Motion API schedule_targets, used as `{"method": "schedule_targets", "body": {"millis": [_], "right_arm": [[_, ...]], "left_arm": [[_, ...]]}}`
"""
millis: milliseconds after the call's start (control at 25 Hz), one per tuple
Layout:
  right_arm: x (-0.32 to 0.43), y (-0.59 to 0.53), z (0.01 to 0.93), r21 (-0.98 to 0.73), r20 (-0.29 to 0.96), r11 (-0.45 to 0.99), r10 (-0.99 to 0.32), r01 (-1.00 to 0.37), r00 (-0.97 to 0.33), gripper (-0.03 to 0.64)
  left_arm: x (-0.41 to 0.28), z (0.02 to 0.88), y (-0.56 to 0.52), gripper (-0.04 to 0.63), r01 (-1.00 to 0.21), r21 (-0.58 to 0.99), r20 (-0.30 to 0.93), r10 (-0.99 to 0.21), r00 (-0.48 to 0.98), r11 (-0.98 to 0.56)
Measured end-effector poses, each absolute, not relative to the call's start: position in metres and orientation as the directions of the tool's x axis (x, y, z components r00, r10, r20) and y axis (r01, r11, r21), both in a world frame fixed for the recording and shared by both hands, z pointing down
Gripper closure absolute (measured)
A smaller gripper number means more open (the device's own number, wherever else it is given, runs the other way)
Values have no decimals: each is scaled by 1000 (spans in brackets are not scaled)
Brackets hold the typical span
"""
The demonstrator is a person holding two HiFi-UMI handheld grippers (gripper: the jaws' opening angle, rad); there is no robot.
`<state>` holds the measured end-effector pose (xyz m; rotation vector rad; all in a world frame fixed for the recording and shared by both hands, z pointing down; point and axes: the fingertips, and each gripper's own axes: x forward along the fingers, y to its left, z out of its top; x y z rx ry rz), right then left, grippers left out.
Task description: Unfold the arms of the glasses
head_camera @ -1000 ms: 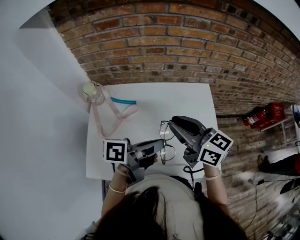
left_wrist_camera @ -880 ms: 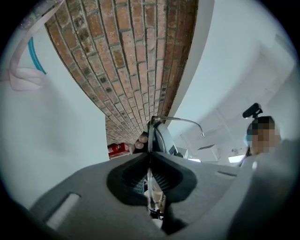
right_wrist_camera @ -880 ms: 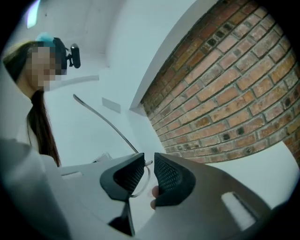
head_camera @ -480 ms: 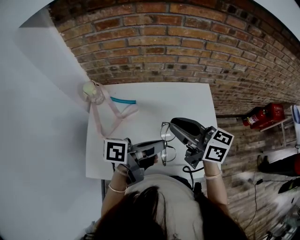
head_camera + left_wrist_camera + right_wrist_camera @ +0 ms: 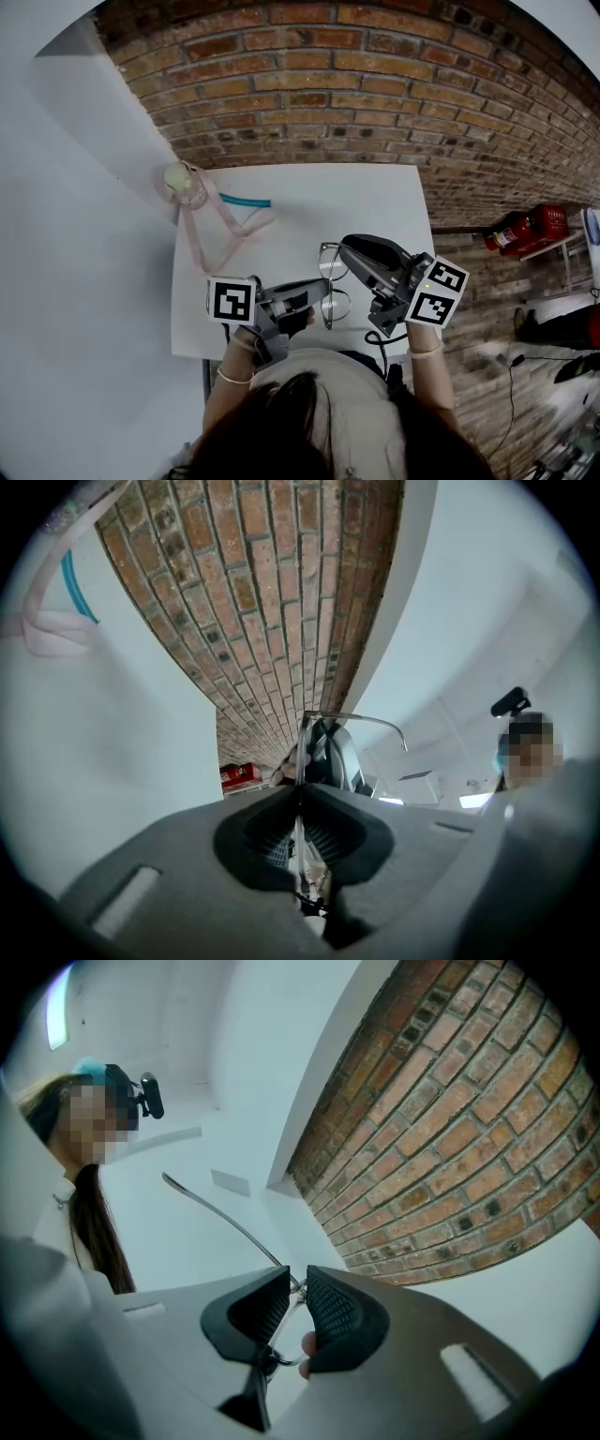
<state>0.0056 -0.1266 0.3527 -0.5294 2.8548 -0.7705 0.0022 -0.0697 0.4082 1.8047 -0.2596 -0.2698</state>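
Observation:
A pair of thin-rimmed glasses (image 5: 332,281) hangs over the near edge of the white table (image 5: 309,202), held between both grippers. My left gripper (image 5: 323,292) is shut on the frame from the left; in the left gripper view the rim (image 5: 302,761) runs edge-on between the jaws, and one arm (image 5: 361,719) sticks out to the right. My right gripper (image 5: 349,247) is shut on the glasses from the right. Its pads (image 5: 333,1312) pinch the thin metal by the hinge, and an arm (image 5: 220,1215) reaches up and left from there.
A pink strap (image 5: 223,236), a teal cord (image 5: 246,201) and a small clear jar (image 5: 185,183) lie at the table's far left. A brick wall (image 5: 328,84) stands behind the table. A red fire extinguisher (image 5: 523,231) lies on the floor at right.
My right gripper has turned and shifted a little, its marker cube moving slightly. The glasses and my left gripper stay in nearly the same place.

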Motion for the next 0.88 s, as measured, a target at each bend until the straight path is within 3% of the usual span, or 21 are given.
{"method": "schedule_targets", "body": {"millis": [880], "right_arm": [[8, -122, 337, -471, -84, 834, -366, -286, -927, 581]], "left_arm": [[-4, 419, -82, 572, -58, 978, -21, -376, 926, -198]]}}
